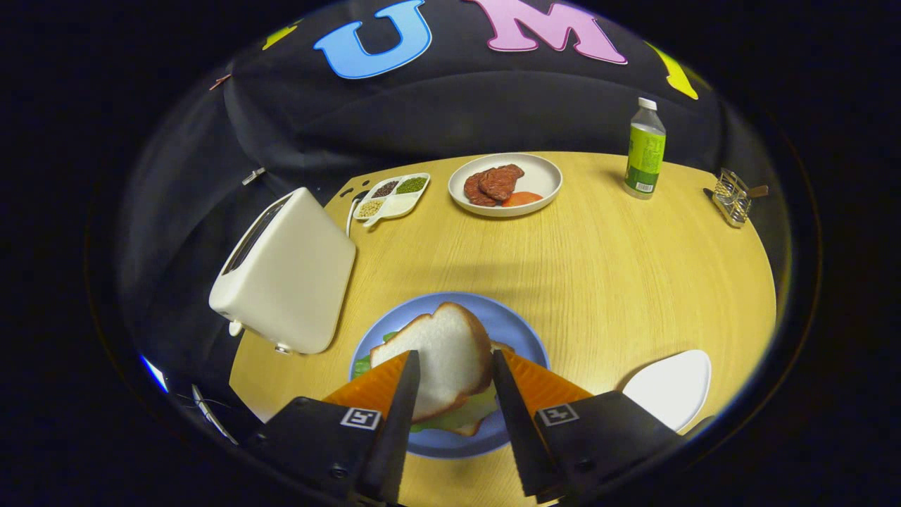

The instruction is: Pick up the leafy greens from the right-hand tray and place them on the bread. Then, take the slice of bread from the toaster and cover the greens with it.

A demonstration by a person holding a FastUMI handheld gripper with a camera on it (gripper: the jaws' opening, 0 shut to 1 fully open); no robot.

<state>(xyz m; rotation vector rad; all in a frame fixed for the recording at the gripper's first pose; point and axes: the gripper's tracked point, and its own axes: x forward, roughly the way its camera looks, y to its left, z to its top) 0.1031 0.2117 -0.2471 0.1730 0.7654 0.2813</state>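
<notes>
Bread slice (443, 359) laid tilted over leafy greens (461, 417) on blue plate (517, 331), lower centre; hand-held gripper (456, 366) parted around slice, contact unclear, apparently for release.

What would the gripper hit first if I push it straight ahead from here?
Most likely the top bread slice, lying tilted over the greens on the blue plate. It sits between the open gripper fingertips; depth is unclear.

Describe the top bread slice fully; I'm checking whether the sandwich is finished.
The top bread slice is white with a brown crust and a rounded top. It lies tilted over the leafy greens, which poke out beneath it, on the blue plate. It sits between the gripper jaws, which flank its edges; whether they press it is unclear.
</notes>
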